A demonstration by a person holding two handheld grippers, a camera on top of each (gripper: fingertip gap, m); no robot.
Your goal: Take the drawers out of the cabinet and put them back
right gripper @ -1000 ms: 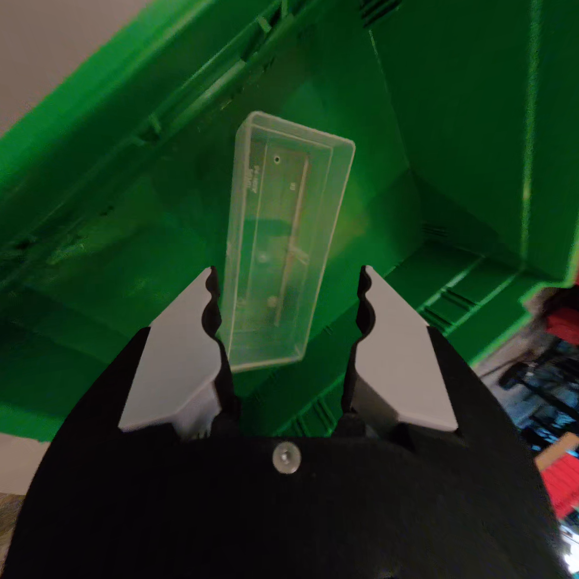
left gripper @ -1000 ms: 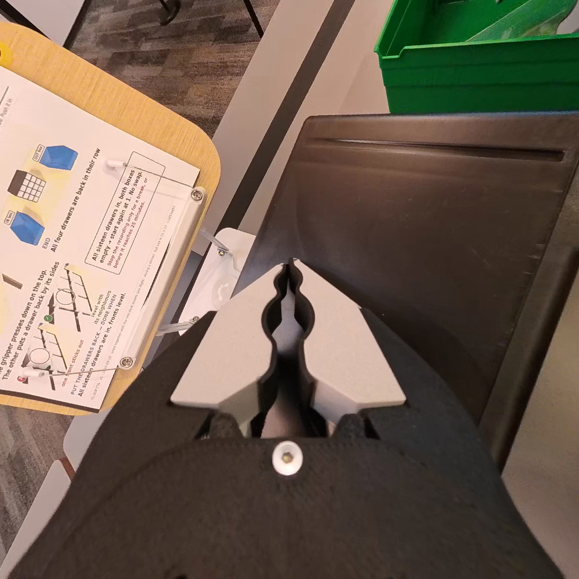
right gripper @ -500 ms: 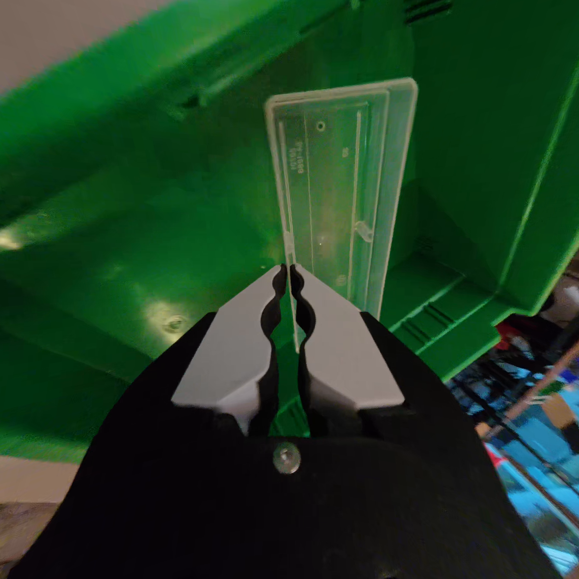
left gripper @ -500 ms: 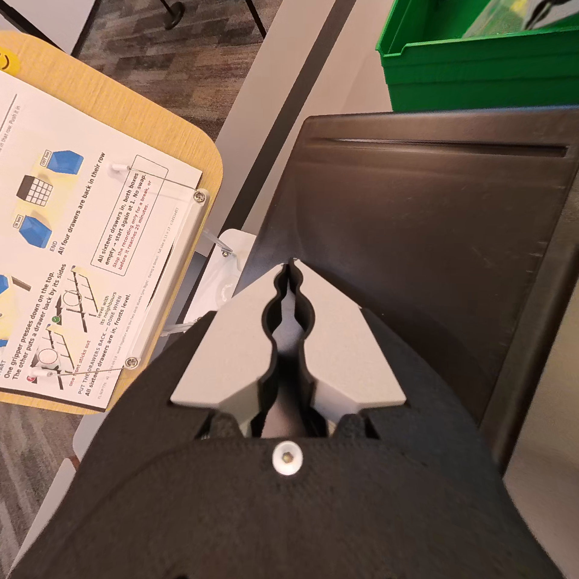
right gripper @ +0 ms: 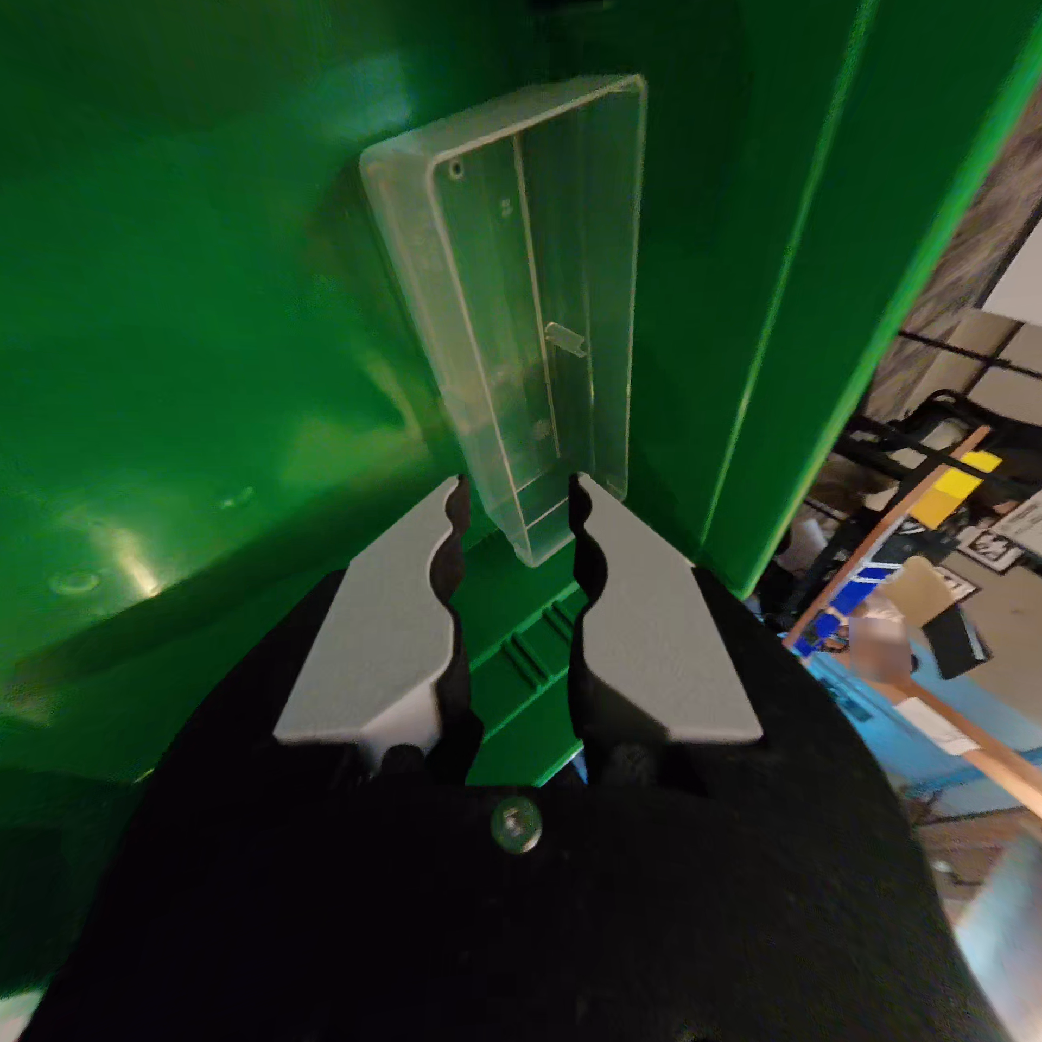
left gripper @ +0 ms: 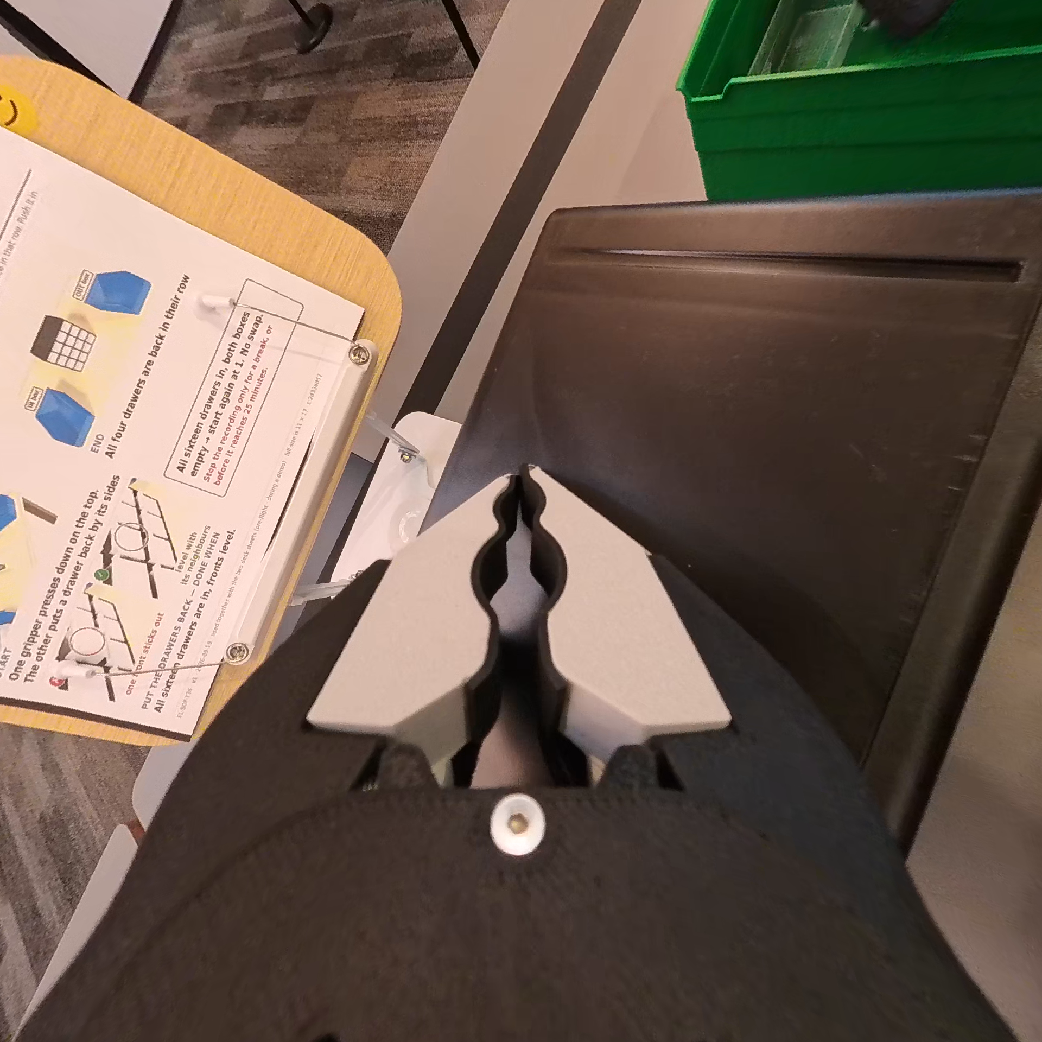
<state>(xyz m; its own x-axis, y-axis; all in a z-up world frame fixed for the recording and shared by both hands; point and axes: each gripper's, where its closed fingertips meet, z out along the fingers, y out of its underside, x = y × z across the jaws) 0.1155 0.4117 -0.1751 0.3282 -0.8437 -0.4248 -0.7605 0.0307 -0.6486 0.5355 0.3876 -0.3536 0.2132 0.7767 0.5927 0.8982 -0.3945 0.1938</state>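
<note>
My left gripper [left gripper: 521,479] sat closed over the black cabinet top [left gripper: 789,394]; green bin [left gripper: 868,135] beyond, instruction sheet [left gripper: 141,451] leftward.

Right gripper [right gripper: 516,485] was wide open a second ago, then pinched on the rim of the clear drawer [right gripper: 524,293], and now has let go, jaws apart with a gap. Drawer now free in the green bin [right gripper: 197,282], tipped on its side against the wall, near end just between the tips. More of the room now seen past the bin's edge.
</note>
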